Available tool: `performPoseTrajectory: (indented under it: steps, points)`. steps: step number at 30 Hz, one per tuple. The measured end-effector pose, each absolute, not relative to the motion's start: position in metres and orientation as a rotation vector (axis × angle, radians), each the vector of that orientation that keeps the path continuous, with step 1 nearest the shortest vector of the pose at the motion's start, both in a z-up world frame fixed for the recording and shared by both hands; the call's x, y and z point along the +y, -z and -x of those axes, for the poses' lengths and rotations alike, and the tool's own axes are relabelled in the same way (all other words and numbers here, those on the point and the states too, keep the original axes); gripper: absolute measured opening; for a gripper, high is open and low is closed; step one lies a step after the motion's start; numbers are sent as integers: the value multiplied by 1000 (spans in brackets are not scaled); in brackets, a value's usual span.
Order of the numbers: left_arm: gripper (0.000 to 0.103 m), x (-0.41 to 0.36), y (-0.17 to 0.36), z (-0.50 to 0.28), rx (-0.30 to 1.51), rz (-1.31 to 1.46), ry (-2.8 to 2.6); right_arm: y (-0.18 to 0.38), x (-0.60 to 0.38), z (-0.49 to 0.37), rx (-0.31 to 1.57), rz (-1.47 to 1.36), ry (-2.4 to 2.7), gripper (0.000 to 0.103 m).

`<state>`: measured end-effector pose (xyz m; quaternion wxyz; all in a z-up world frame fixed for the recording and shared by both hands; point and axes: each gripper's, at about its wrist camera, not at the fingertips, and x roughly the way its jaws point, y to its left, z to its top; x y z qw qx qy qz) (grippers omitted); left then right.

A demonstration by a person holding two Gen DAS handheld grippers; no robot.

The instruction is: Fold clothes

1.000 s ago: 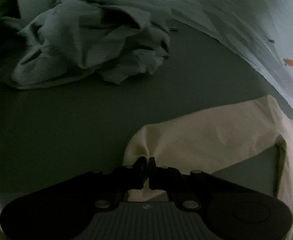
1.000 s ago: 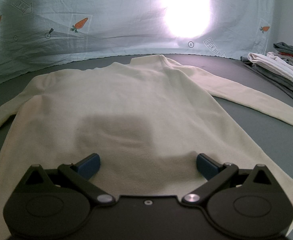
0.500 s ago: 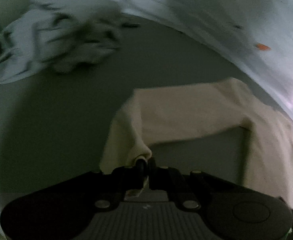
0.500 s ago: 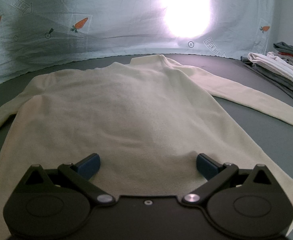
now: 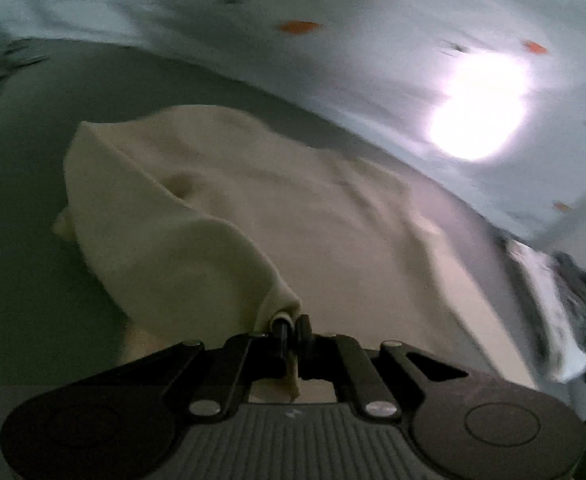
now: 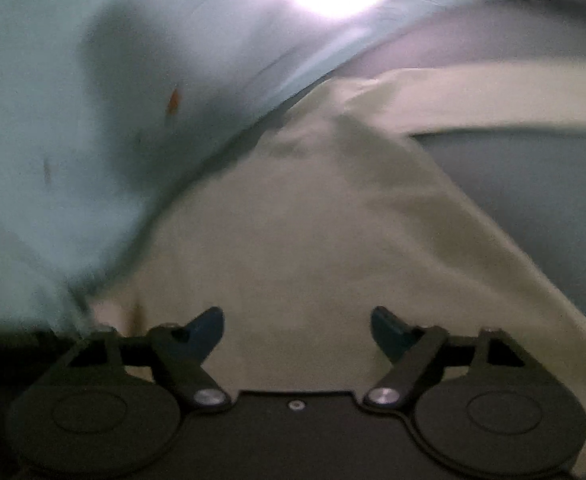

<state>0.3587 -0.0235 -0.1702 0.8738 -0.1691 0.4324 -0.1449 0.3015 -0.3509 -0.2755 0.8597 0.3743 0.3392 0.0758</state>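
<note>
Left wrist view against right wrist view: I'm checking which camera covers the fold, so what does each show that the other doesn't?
Only the left wrist view shows the left gripper shut on the cream sweater's sleeve, lifted over the body, plus a stack of clothes at right.

Only the right wrist view shows the right gripper, jaws apart, just been closing, pinching nothing.

Both show the cream sweater, the grey table and the carrot-print sheet.
</note>
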Motion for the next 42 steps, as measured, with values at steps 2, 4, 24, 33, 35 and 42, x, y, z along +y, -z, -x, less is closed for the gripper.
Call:
performPoseTrajectory:
  steps: [2, 4, 24, 33, 35, 42]
  points:
    - [9, -50, 175, -359, 914, 307, 335, 277, -377, -292, 681, -871, -127, 68]
    - [9, -68, 182, -360, 947, 279, 322, 279, -394, -286, 694, -895, -105, 53]
    - [47, 22, 212, -327, 1090, 225, -236, 293, -330, -339, 931, -996, -409, 11]
    - [67, 18, 223, -331, 1108, 181, -220, 265, -275, -364, 925, -498, -423, 40]
    - [77, 16, 224, -334, 1117, 190, -224, 267, -269, -371, 936, -475, -447, 40]
    - [93, 15, 228, -344, 1155, 243, -251, 273, -275, -391, 932, -446, -505, 3]
